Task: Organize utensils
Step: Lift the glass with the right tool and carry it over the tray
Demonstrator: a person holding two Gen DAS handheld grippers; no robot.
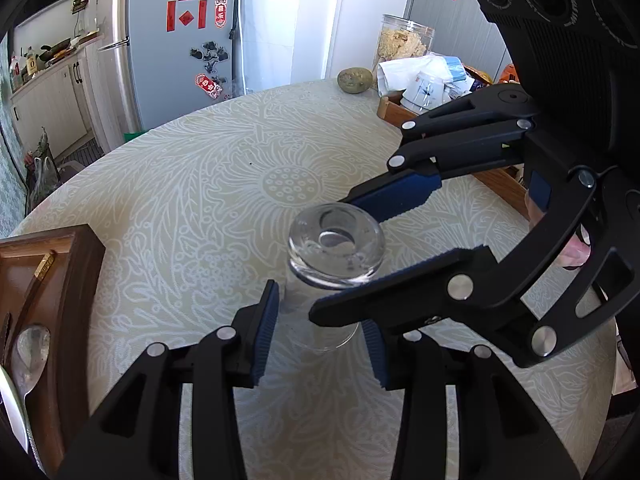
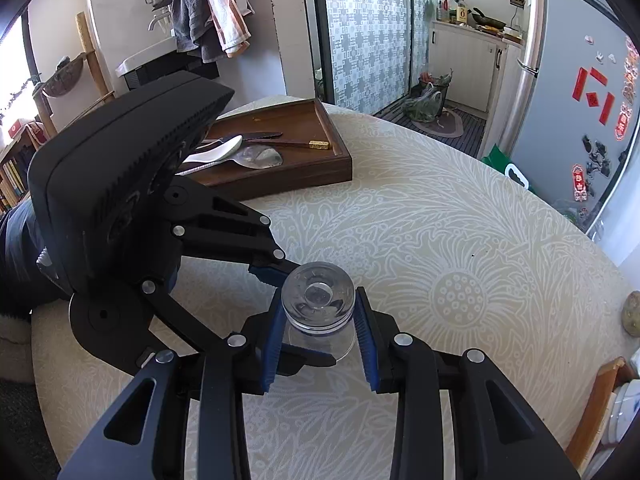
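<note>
A clear glass (image 1: 335, 249) stands upside down on the patterned tablecloth, thick base up. My right gripper (image 2: 319, 332) is shut on the glass (image 2: 318, 300), its blue pads pressing both sides just under the base. My left gripper (image 1: 320, 336) is open, its pads on either side of the glass's lower part without touching. In the left wrist view the right gripper (image 1: 352, 256) reaches in from the right. A dark wooden tray (image 2: 320, 160) holds a metal spoon (image 2: 256, 158), a white spoon (image 2: 216, 154) and dark-handled utensils.
The round table (image 2: 460, 220) carries a second wooden tray (image 1: 394, 114) with cups at its far right, a plastic jar (image 1: 404, 42) and a stone-like lump (image 1: 354, 80). A fridge (image 1: 180, 40) stands beyond the table.
</note>
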